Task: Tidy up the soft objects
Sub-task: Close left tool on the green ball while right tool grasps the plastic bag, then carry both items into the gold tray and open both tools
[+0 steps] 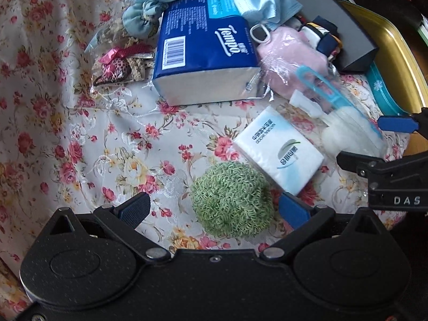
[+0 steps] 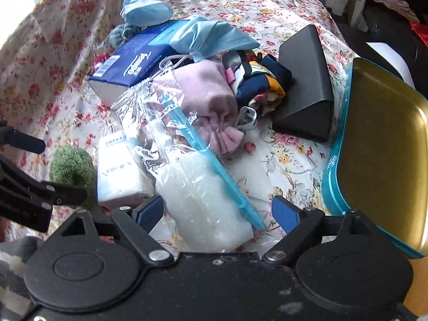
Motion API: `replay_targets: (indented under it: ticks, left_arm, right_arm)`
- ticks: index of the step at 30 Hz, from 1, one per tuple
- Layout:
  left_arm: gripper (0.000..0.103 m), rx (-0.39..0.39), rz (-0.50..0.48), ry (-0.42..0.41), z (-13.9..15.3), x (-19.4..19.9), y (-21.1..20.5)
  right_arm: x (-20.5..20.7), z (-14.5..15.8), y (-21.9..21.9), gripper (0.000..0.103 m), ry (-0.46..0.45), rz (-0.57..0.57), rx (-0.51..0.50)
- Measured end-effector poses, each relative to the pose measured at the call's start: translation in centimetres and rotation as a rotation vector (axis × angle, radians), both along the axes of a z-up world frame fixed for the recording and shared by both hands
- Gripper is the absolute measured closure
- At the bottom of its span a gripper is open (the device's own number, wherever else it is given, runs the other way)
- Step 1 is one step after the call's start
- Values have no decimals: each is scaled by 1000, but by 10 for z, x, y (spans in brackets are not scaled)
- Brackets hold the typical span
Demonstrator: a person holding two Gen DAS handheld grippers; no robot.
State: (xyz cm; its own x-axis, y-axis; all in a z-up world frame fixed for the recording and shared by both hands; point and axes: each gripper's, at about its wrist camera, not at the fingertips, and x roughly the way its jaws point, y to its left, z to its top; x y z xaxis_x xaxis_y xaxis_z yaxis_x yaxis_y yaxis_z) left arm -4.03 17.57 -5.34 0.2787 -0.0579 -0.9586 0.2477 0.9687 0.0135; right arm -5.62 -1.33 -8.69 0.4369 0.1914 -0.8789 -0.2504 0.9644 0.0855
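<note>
A fuzzy green scrunchie [image 1: 231,200] lies on the floral cloth between the fingers of my left gripper [image 1: 214,210], which stands open around it without touching. From the right wrist view the scrunchie [image 2: 71,164] shows at the left edge, with the left gripper [image 2: 53,167] over it. My right gripper [image 2: 218,214] is open; a clear zip bag of white cotton [image 2: 203,187] lies between its fingers, unpressed. In the left wrist view the right gripper [image 1: 374,141] hovers over that bag [image 1: 345,123]. A small white tissue pack [image 1: 278,149] [image 2: 120,171] lies between the scrunchie and the bag.
A blue Tempo tissue pack [image 1: 206,50], a pink cloth in plastic [image 2: 203,93], a blue face mask [image 2: 211,36], a folded patterned cloth [image 2: 262,80] and a dark grey box [image 2: 307,80] crowd the back. A gold tin with a teal rim [image 2: 388,147] stands right. Bagged hair ties [image 1: 117,67] lie left.
</note>
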Motion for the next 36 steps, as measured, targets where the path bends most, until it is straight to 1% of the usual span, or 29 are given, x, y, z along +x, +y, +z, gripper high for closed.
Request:
replay_targets:
  ticks: [5, 6, 7, 8, 9, 10, 11, 12, 13, 17, 20, 23, 27, 30, 33, 36]
  left_arm:
    - [8, -34, 7, 8, -8, 2, 3]
    - [12, -48, 8, 12, -10, 3, 3]
    - [14, -66, 8, 19, -11, 4, 3]
    - [20, -84, 8, 28, -13, 5, 5]
    - [26, -95, 9, 33, -15, 6, 6]
    - [30, -105, 10, 39, -17, 7, 6]
    - [38, -120, 10, 44, -18, 7, 7]
    - [45, -148, 11, 58, -19, 8, 8]
    - [45, -169, 15, 67, -20, 9, 9]
    - [48, -160, 5, 22, -15, 5, 13]
    - [48, -148, 13, -24, -2, 3, 21]
    - [48, -143, 34, -76, 15, 4, 26]
    - [48, -166, 50, -135, 38, 14, 22]
    - [48, -155, 15, -186, 55, 19, 5]
    - [48, -154, -38, -234, 71, 26, -13]
    - [48, -161, -91, -260, 81, 36, -33]
  right_arm:
    - [0, -5, 5, 17, -2, 14, -25]
    - [0, -6, 6, 18, -1, 13, -27]
    - [0, -6, 6, 22, 1, 14, -27]
    - [0, -6, 5, 29, 2, 17, -24]
    - [0, -5, 5, 30, 3, 21, -20]
    - [-1, -5, 5, 33, 1, 26, -15]
    - [-2, -4, 6, 37, -1, 30, -12]
    - [-3, -3, 5, 38, -2, 34, -7]
    - [-4, -2, 5, 39, -6, 35, -3]
    - [-5, 4, -1, 44, -9, 25, 53]
    - [-6, 13, -11, 45, -31, 0, 119]
    - [-7, 25, -24, 45, -68, -42, 208]
    - [-8, 42, -51, 45, -150, -148, 311]
    - [-9, 51, -76, 45, -208, -280, 357]
    - [-12, 57, -106, 45, -266, -460, 348]
    - [-17, 61, -135, 45, -315, -645, 286]
